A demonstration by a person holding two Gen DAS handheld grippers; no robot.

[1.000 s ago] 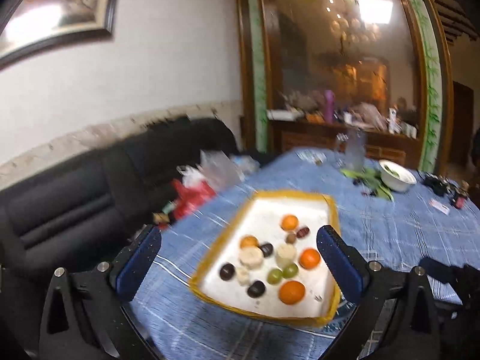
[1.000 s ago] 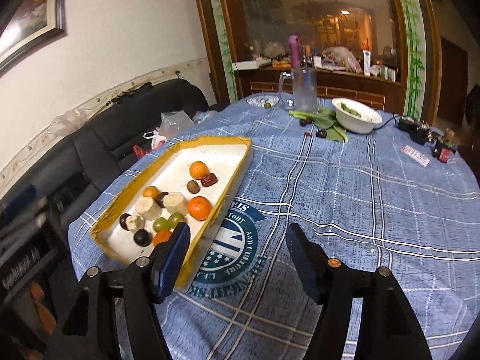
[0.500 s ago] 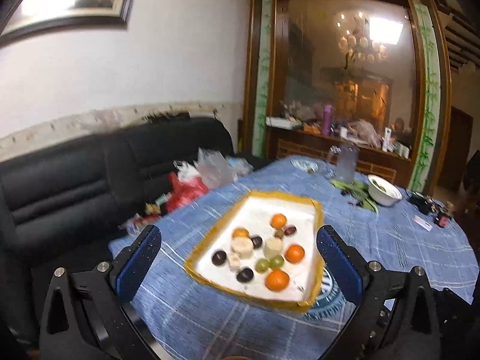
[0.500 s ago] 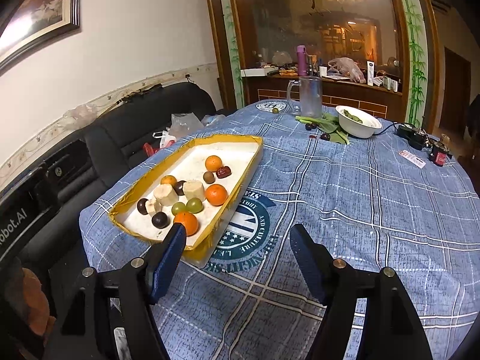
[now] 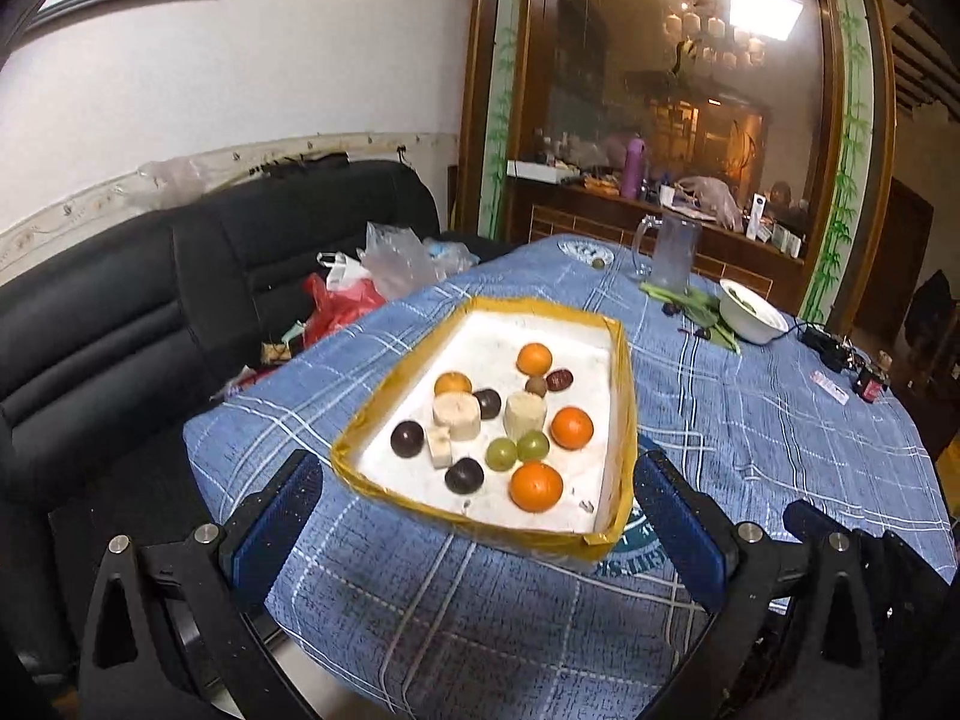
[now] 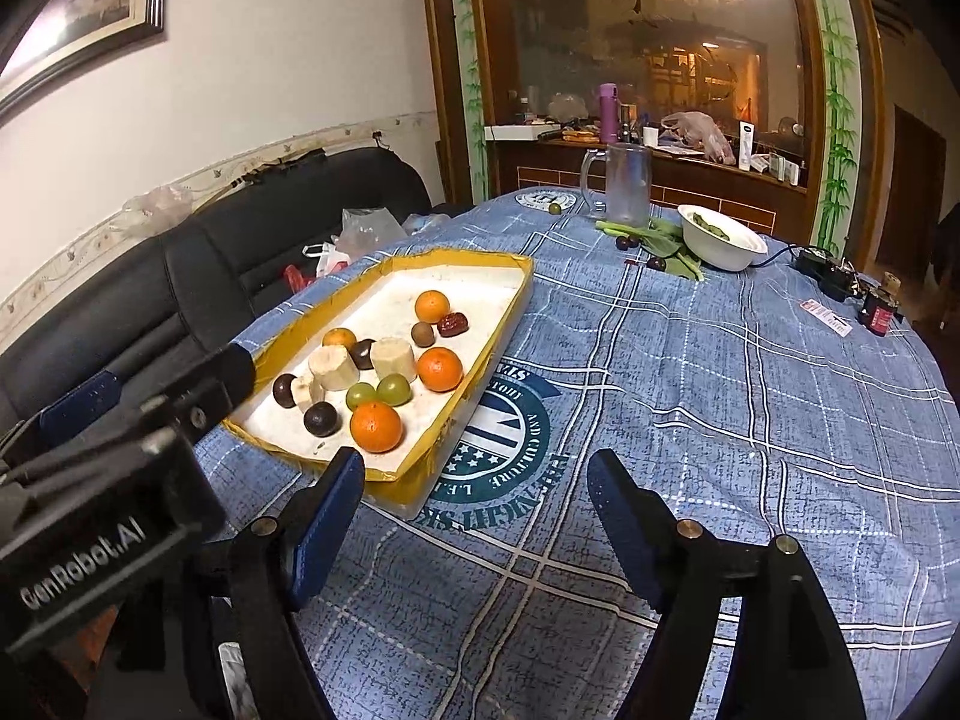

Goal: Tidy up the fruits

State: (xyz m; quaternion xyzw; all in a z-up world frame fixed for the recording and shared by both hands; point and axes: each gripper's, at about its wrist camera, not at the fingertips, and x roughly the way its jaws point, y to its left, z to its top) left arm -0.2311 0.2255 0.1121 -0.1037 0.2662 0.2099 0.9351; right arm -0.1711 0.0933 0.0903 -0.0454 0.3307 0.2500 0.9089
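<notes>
A white tray with a yellow rim (image 5: 372, 414) (image 6: 504, 324) lies on the blue checked tablecloth. In it are several oranges (image 5: 536, 485) (image 6: 375, 426), two green grapes (image 5: 517, 450) (image 6: 379, 393), dark plums (image 5: 464, 475), pale banana chunks (image 5: 457, 416) (image 6: 329, 367) and a red date (image 5: 559, 379). My left gripper (image 5: 477, 522) is open and empty, just short of the tray's near edge. My right gripper (image 6: 477, 495) is open and empty, above the cloth to the right of the tray's near corner. The left gripper's body (image 6: 120, 456) shows in the right wrist view.
At the far side of the table stand a glass mug (image 6: 627, 183), a white bowl (image 6: 720, 237) on green leaves, loose dark fruits (image 6: 627, 242) and small gadgets (image 6: 879, 315). A black sofa (image 5: 150, 300) with plastic bags (image 5: 384, 267) is on the left.
Both grippers have come closer to the tray and a little lower. Both stay open and the fruits have not moved.
</notes>
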